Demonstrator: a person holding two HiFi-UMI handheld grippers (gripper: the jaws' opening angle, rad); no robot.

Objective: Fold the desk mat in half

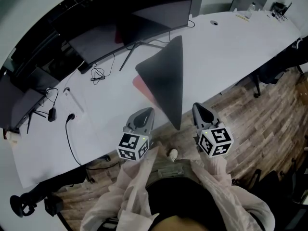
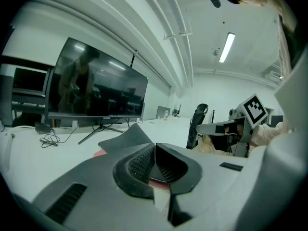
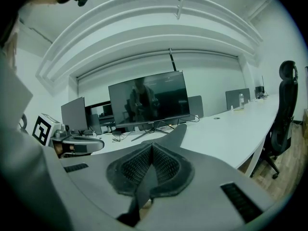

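Observation:
The desk mat (image 1: pixel 166 78), dark grey on top and red underneath, is lifted off the white desk (image 1: pixel 231 47) and stands as a tall dark triangle with red (image 1: pixel 142 87) showing at its left. My left gripper (image 1: pixel 146 111) is at its near left, my right gripper (image 1: pixel 198 108) at its near right. In the left gripper view the left gripper (image 2: pixel 155 146) is shut on a thin edge of the mat (image 2: pixel 126 137). In the right gripper view the right gripper (image 3: pixel 152 146) is shut on the mat (image 3: pixel 177 132), a dark strip hanging from its jaws.
A wide monitor (image 1: pixel 120 25) on a stand sits behind the mat, with cables (image 1: pixel 98 74) to its left. A second screen (image 1: pixel 24 102) stands far left. An office chair (image 3: pixel 283 114) is beside the desk's right end. Wooden floor (image 1: pixel 269 124) lies below.

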